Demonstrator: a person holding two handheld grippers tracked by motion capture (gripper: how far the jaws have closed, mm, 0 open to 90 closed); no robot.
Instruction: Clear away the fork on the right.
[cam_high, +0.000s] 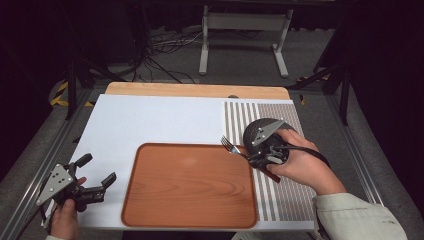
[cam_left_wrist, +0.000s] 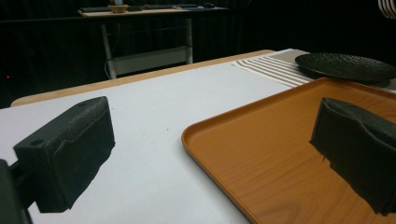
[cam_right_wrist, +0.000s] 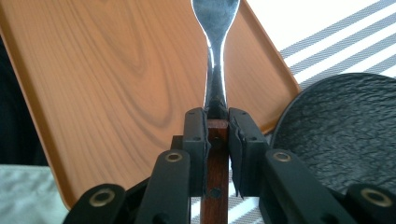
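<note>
While parked at 8 o'clock on the counter (cam_high: 125, 120), left hand-held gripper (cam_high: 98, 171) idle: jaws spread wide, nothing between the black pads (cam_left_wrist: 70, 154), pointed toward 3 o'clock at the near-left rim of the rectangular orange wood-grain tray (cam_high: 190, 185). Resting over the white mat (cam_high: 150, 120), just beside the tray and apart from it.

At centre, tray bare, lying at 6 o'clock on the counter.

Further right, at 3 o'clock, right hand-held gripper (cam_high: 248, 156) clamped narrowly on the steel fork with the dark reddish wooden handle (cam_high: 235, 148). Pads pinching the handle (cam_right_wrist: 215, 158) just behind the metal neck, tines pointing to 10 o'clock and hanging above the tray's far-right corner. Fork clear of any surface, carried in the air. Round black textured plate (cam_right_wrist: 341, 135) just behind the gripper, sitting on the grey-and-white striped placemat (cam_high: 292, 190).

Judged step: carrying the fork from the placemat side toward the tray, transfer roughly midway. Next move calls for swinging further toward 9 o'clock over the tray's flat bottom, lowering until the handle lies level on the wood grain, then easing the jaws apart. Care needed with the raised rim: too low an approach could catch the tines on it.
</note>
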